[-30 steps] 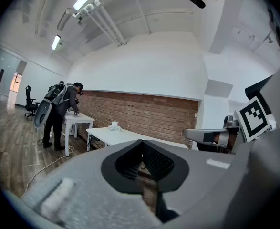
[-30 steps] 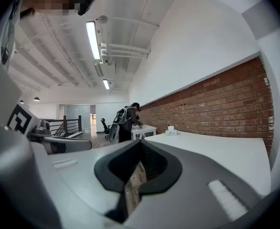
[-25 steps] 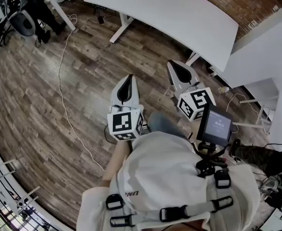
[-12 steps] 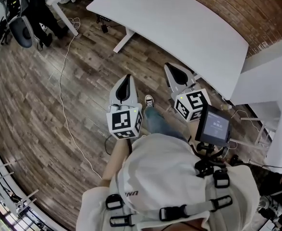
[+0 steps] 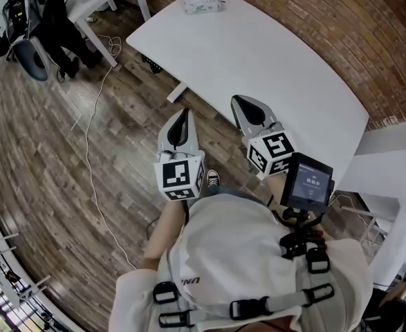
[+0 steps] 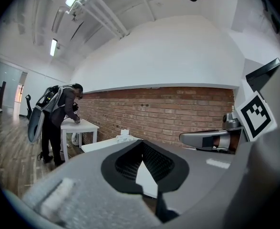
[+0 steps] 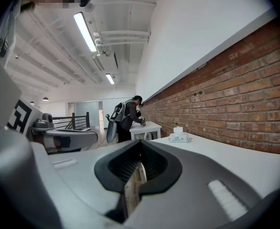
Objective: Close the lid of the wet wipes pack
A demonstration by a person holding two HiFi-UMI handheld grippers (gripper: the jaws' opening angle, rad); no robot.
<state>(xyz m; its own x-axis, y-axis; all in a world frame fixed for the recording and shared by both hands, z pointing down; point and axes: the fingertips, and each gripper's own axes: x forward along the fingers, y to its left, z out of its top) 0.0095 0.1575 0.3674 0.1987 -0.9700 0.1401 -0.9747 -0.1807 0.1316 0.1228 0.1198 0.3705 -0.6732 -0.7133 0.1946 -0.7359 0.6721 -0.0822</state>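
Nearest, at the bottom of the head view, both tools hang in front of the person's chest, pointing up the frame. The left tool (image 5: 182,113) is over the wooden floor (image 5: 64,158), short of the table's near edge. Its jaws are drawn together to a thin slit with nothing between them. The right tool (image 5: 238,101) has its tip at that near edge; its jaws are likewise pressed to a narrow slit, and it carries nothing.

Beyond them the white table (image 5: 279,61) runs from the right of the frame up to the upper middle, bare along most of its length. The wet wipes pack (image 5: 203,3) lies at the table's far end, at the top of the frame, well apart from both tools. It sits above and between the two tools, so neither is clearly the nearer. The right tool, already at the table, probably has the straighter run along the top.

The pack's long axis runs roughly across the frame, crosswise to the line both tools point along. A small white piece stands up from its top; it may be the raised lid or a wipe, too small to tell. For the same reason I cannot tell which way the lid faces. Behind it runs the brick wall (image 5: 327,19).
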